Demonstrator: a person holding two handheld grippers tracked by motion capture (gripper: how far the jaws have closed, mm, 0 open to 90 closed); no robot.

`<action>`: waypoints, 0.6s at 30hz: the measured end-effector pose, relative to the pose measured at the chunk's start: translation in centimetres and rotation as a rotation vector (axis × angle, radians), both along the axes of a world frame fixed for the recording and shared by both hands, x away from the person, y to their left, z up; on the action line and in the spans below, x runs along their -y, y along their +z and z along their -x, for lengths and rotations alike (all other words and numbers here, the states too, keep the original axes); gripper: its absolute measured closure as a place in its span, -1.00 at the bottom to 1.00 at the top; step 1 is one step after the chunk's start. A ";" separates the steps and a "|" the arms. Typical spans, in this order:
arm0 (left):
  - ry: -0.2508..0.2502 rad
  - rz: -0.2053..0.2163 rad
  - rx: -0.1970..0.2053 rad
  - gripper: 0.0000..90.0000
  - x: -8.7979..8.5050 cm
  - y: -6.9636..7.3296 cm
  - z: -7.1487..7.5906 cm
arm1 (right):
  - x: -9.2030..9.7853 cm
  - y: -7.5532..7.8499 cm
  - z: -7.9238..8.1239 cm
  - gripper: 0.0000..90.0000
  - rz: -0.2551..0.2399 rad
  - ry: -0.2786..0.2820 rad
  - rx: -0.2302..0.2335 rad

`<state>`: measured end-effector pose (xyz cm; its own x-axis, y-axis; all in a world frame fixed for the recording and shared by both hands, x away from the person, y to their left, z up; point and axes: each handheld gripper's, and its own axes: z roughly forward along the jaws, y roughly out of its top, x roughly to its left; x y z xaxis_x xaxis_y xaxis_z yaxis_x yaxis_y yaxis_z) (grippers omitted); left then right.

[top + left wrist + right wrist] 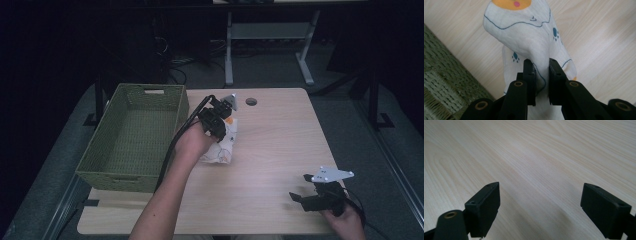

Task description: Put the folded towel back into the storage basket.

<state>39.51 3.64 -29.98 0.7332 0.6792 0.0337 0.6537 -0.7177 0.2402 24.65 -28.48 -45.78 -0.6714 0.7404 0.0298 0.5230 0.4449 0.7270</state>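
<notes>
Two grippers, left gripper (540,65) pinching white sock (529,37), right gripper (540,202) agape

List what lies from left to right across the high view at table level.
Green woven rectangular basket → left gripper shut on the white printed cloth → small round hole in the light wooden table → right gripper, fingers open.

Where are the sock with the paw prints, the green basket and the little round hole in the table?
sock (531,37), left gripper view, on its white middle below the blue line.
green basket (97,152), high view, on its woven left wall.
round hole (251,102), high view, on the dark middle of the hole.
</notes>
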 end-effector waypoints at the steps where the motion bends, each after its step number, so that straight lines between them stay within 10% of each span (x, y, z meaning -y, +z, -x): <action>1: -0.001 0.003 0.001 0.77 -0.2 0.2 0.0 | 0.0 0.0 0.0 -0.65 0.001 0.001 0.002; 18: 0.048 0.005 0.013 0.77 -3.3 3.6 -0.2 | 0.0 0.0 -0.1 -0.65 0.007 -0.002 0.002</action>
<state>39.68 6.93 -26.35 0.6996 0.7134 0.0394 0.6839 -0.6846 0.2520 24.77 -28.46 -45.83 -0.6699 0.7421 0.0230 0.5225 0.4493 0.7247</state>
